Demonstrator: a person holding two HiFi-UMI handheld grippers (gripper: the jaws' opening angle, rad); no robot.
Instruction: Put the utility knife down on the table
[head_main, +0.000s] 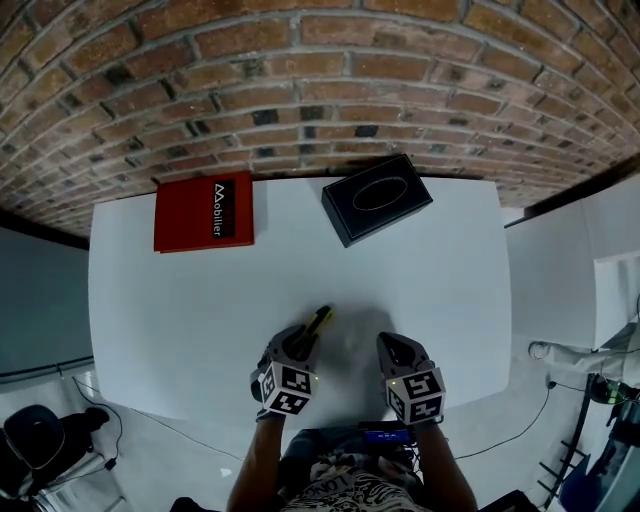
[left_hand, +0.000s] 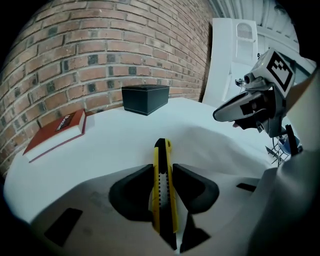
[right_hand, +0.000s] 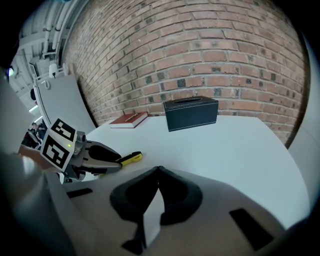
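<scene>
Left of the black box (head_main: 377, 198) and nearer, the left gripper (left_hand: 162, 185) clamps the yellow utility knife (left_hand: 162, 180) over the table (head_main: 450, 290). The knife's rear end is hidden behind the jaws. Nearer than the box, the right gripper (right_hand: 157, 175) is closed and empty.

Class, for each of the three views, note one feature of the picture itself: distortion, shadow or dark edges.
Head view: the brick wall bows in an arc, which is lens distortion; the table is evenly lit, with only faint shadows. Left gripper view: black vignette in the corners, utility knife sharp. Right gripper view: the wall curves, and the corners are dark.
</scene>
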